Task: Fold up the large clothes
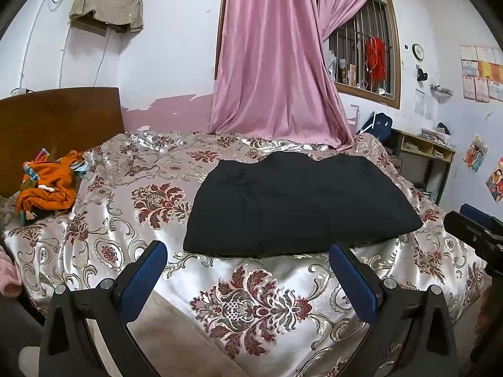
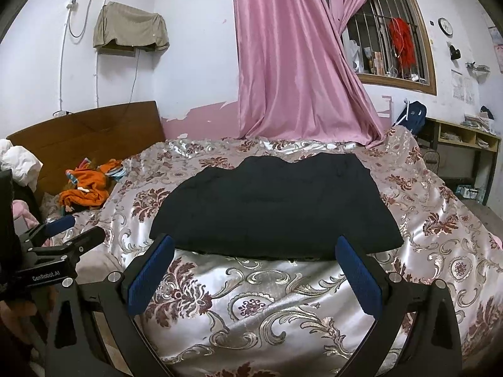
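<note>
A black garment lies folded in a flat rectangle on the floral satin bedspread; it also shows in the right wrist view. My left gripper is open and empty, held just short of the garment's near edge. My right gripper is open and empty, its blue pads level with the garment's near edge, not touching it. The right gripper shows at the right edge of the left wrist view; the left gripper shows at the left of the right wrist view.
A pile of orange clothes lies at the bed's left by the wooden headboard. A pink curtain hangs behind the bed and touches it. A desk with shelves stands at the right.
</note>
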`<action>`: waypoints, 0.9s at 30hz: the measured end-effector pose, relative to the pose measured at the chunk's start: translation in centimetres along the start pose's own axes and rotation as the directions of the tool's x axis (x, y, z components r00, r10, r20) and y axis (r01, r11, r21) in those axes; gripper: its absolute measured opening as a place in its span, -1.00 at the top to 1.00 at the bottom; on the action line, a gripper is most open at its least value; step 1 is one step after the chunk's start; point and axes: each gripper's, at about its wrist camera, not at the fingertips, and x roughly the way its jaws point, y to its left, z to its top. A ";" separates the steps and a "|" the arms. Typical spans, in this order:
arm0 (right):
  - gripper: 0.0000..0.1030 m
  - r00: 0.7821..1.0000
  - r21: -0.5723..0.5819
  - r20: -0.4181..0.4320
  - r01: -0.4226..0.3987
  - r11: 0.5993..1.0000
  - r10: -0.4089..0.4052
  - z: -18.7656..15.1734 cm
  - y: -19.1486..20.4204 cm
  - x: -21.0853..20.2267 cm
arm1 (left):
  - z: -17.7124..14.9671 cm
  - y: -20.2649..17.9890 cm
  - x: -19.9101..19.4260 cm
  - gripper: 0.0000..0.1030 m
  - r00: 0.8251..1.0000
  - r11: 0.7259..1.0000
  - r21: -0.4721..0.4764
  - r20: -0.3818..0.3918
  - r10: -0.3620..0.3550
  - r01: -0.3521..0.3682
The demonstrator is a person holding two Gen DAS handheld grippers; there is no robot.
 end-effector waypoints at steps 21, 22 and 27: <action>-0.96 1.000 0.014 0.003 0.005 1.000 -0.006 -0.5 0.4 0.0 | -0.3 -0.5 0.0 -1.00 1.000 1.000 -0.015 -0.006 0.004 -0.004; -0.96 1.000 0.014 0.001 0.003 1.000 -0.003 -0.5 0.5 0.0 | -0.2 -0.5 0.1 -1.00 1.000 1.000 -0.015 -0.005 0.004 -0.004; -0.96 1.000 0.000 0.002 -0.003 1.000 0.003 -0.3 0.7 0.0 | -0.2 -0.4 0.1 -1.00 1.000 1.000 -0.008 -0.005 0.004 -0.004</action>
